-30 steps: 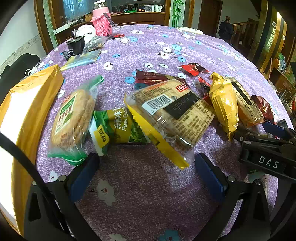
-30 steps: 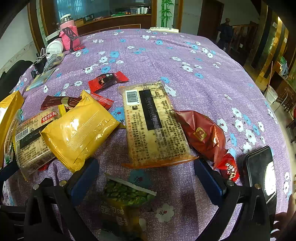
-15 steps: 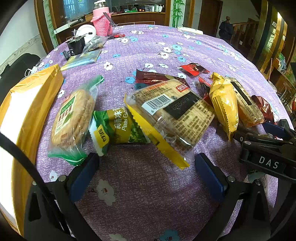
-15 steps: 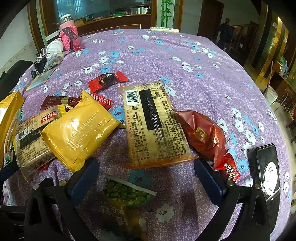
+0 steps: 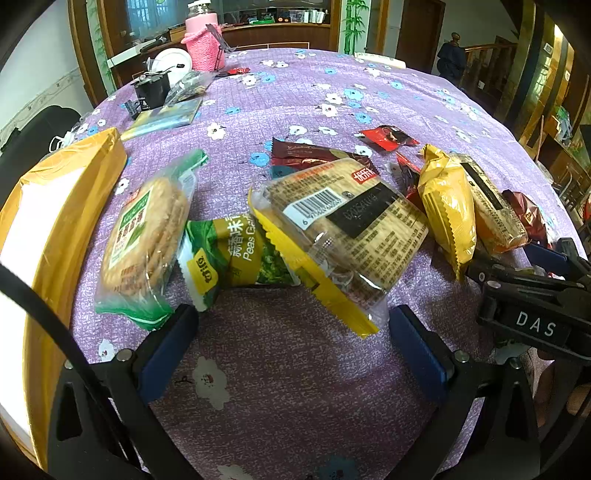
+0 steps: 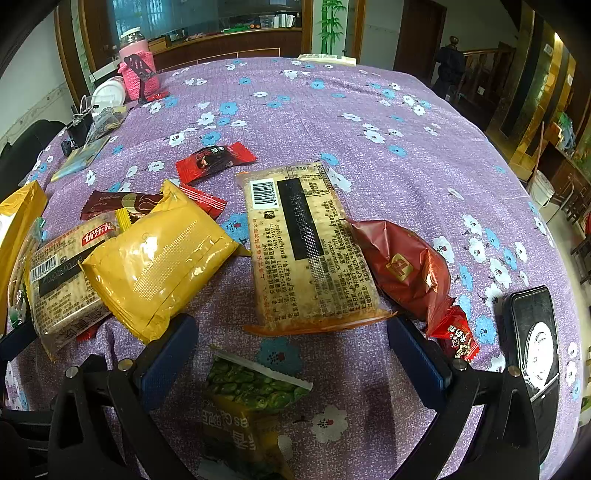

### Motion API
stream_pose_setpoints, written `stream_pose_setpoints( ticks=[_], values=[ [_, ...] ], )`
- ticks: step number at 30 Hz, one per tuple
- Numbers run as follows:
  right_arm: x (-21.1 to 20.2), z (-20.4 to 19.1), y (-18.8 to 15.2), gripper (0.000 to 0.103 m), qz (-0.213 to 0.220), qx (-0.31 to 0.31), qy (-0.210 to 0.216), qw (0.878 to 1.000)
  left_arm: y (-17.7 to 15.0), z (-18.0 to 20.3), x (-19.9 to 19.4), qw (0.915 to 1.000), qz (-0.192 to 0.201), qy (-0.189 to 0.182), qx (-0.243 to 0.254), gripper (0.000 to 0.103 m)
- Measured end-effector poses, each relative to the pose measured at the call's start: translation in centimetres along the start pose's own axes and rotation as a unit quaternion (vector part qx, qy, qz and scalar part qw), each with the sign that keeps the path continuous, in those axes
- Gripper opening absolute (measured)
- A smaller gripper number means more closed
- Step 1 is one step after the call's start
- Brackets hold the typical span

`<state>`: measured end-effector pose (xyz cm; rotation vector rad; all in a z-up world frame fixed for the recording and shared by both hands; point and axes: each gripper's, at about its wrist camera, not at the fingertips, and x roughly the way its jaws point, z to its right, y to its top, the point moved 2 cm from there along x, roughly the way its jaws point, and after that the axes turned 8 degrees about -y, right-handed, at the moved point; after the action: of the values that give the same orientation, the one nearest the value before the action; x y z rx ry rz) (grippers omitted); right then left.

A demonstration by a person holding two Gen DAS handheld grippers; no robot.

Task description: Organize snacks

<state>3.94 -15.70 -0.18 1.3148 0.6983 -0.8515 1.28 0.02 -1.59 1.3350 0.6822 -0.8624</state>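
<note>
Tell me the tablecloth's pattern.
Purple tablecloth with white and blue flowers; clearest in the right wrist view.

My tabletop (image 6: 369, 122) wears a purple cloth sprinkled with white and blue flowers. Beyond its far edge runs a dark wooden counter (image 6: 229, 40) under wide glass panes (image 6: 207, 14) that let in cool daylight. A painted bamboo stem (image 6: 330, 26) decorates the white wall beside a brown door (image 6: 419, 35). To my right stands a wooden stair railing (image 6: 484, 62), and a white bucket (image 6: 543, 186) sits on the floor.
</note>
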Motion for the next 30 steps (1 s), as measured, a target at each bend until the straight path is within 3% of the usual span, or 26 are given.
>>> stream_pose_setpoints(
  ticks=[7, 13, 20, 30],
  values=[
    [-0.5, 0.1, 0.0, 0.102, -0.029, -0.060, 0.033, 0.997, 0.1, 0.1, -1.0, 0.9998, -0.004, 0.009, 0.019, 0.103],
    [-4.9, 1.2, -0.8, 0.102, 0.012, -0.059, 0.057, 0.997, 1.2, 0.3, -3.7, 0.9999, 0.010, 0.000, 0.010, 0.103],
    [-7.8, 2.6, -0.1, 0.102, 0.057, -0.058, 0.056, 0.995, 2.1, 0.5, -5.3, 0.9998, 0.005, -0.003, 0.018, 0.103],
    [-7.9, 2.6, 0.7, 0.102, 0.056, -0.050, 0.064, 0.995, 2.7, -0.2, -5.3, 0.9996, -0.008, -0.016, 0.020, 0.103]
  ],
)
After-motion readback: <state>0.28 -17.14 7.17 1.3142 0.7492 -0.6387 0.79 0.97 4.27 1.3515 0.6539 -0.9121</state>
